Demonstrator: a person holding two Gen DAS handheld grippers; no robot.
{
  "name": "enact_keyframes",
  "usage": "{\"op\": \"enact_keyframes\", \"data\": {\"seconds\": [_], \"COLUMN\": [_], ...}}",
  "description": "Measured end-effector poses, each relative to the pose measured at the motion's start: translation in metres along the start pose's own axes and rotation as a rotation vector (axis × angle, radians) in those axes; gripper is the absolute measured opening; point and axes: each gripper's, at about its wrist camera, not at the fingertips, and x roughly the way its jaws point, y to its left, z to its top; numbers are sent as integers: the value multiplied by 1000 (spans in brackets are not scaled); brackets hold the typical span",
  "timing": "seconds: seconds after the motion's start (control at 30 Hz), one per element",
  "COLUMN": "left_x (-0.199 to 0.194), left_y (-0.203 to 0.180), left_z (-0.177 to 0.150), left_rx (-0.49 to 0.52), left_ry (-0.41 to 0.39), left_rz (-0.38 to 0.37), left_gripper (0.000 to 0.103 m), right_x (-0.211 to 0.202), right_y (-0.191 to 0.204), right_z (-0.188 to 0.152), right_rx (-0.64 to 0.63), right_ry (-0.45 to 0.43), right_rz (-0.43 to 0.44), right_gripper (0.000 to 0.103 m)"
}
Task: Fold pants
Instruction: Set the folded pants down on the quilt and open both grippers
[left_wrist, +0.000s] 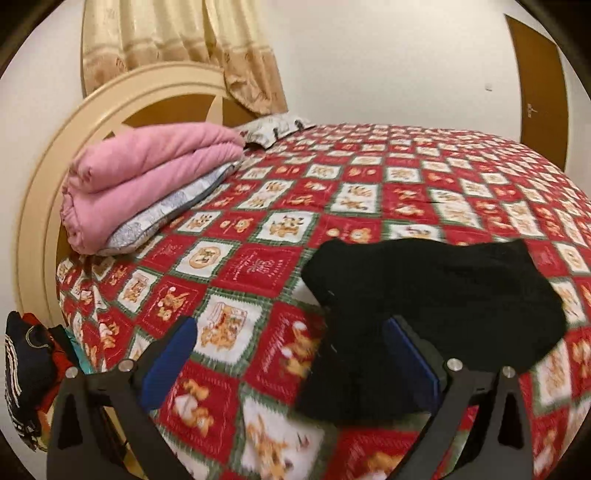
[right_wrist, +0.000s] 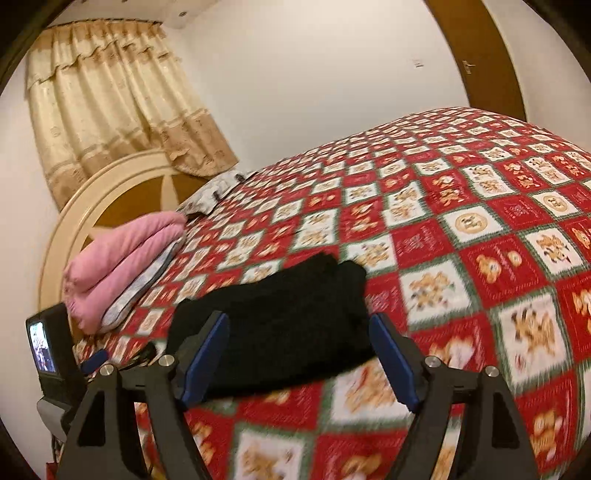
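The black pants (left_wrist: 436, 295) lie in a folded bundle on the red patterned bedspread (left_wrist: 258, 266). My left gripper (left_wrist: 291, 332) is open wide just in front of them. Its left fingertip (left_wrist: 186, 332) is over bare bedspread, and black cloth partly hides its right one. In the right wrist view the pants (right_wrist: 280, 314) lie between and beyond the blue pads of my right gripper (right_wrist: 299, 326). That gripper is open and its pads stand clear of the cloth on both sides. The left gripper's body with its small screen (right_wrist: 46, 347) shows at the left edge.
A folded pink blanket (left_wrist: 147, 177) sits on a grey pillow (left_wrist: 166, 218) by the round cream headboard (left_wrist: 40, 206). Another pillow (left_wrist: 273, 129) lies further back. Dark clothes (left_wrist: 26, 373) are heaped off the bed's near-left corner. A curtain (right_wrist: 110, 103) and a brown door (right_wrist: 476, 51) line the walls.
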Motion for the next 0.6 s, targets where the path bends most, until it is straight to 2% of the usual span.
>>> {"op": "enact_keyframes", "data": {"seconds": [0.1, 0.17, 0.23, 0.37, 0.6], "left_x": [-22, -37, -50, -66, -90], "left_y": [-6, -6, -7, -6, 6], "left_z": [-8, -13, -16, -23, -34], "left_rx": [3, -7, -3, 2, -9], "left_ry": [-8, -16, -25, -29, -46], "left_rz": [-31, -64, -78, -71, -76], "left_gripper": [103, 103, 103, 103, 103], "right_x": [-15, -26, -39, -59, -89], "right_y": [16, 25, 35, 48, 54], "right_z": [-15, -27, -35, -42, -44], "right_rx": [-24, -45, -84, -124, -98], "right_ry": [16, -1, -29, -74, -144], "right_rz": [-4, 2, -30, -57, -60], "right_gripper": [80, 80, 80, 80, 80]}}
